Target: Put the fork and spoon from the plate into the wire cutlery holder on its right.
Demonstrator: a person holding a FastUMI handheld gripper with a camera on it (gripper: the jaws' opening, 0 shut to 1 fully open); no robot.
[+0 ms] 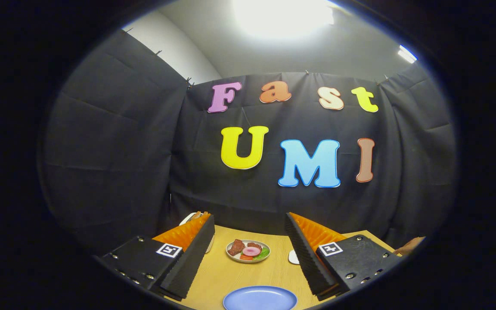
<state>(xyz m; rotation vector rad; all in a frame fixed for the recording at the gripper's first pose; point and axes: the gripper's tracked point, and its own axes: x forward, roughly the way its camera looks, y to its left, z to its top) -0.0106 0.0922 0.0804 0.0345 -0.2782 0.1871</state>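
The blue plate (260,298) is lying at the bottom middle of the frame, on the wooden tabletop (230,271), low between the two fingers of the claw (250,234). What shows of its face is looking bare; I cannot make out a fork or spoon on it, and its near part is cut off. I cannot pick out the wire cutlery holder either, so whether the cutlery is already sitting in it is not something I can tell from here.

The claw is hanging with its fingers wide apart, gripping nothing, and aimed level at the booth wall instead of down at the tabletop. That reads to me as a raised carrying pose, not a reach.

Beyond the blue plate, lower centre, a small plate of toy food (248,251) is sitting further back. A small white object (293,257) is resting just inside the right finger, too hidden to name, and something pale (190,218) is peeking over the left finger's tip. At the lower right something brownish (409,245), possibly a hand, is showing at the tabletop's edge.
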